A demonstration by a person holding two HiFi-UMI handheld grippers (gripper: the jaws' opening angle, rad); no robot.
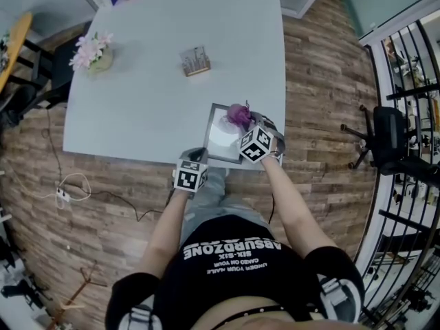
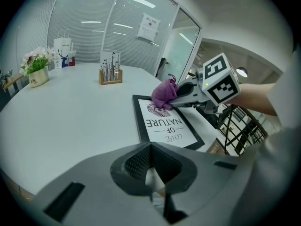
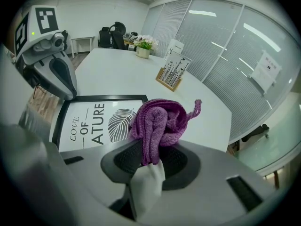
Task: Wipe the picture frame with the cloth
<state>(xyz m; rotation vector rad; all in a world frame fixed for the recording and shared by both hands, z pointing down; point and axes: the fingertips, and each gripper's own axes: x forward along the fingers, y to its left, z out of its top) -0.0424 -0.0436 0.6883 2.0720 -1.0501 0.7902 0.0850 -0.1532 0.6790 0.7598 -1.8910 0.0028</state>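
- Currently, head view: the picture frame [image 1: 221, 135] lies flat on the desk [image 1: 151, 81], close to the near edge in front of the person. The right claw [image 1: 245, 124] is over the frame's far right part and grips the purple cloth [image 1: 239, 115]. The left claw [image 1: 196, 157] sits just beside the frame's near left corner; contact cannot be confirmed. Risk: if the frame is not pinned, a wiping stroke toward the person is likely to slide it toward the desk edge.
- Left gripper view: the left claw [image 2: 151, 175] has its jaws closed together with nothing between them. The cloth [image 2: 164, 93] rests on the frame [image 2: 167, 126] at the far end, on the fingerprint-like motif [image 2: 159, 109]. Appearance: thin black border, white print, dark lettering reading LOVE OF NATURE.
- Right gripper view: the right claw [image 3: 150, 173] is clamped on one fold of the cloth [image 3: 160, 121]; the rest is bunched ahead of the tips. Risk: drag on the frame [image 3: 89, 121] may pull that fold out, or the wad may shift and let hard jaw tips touch the frame's face. No dirt or marks can be made out on it.
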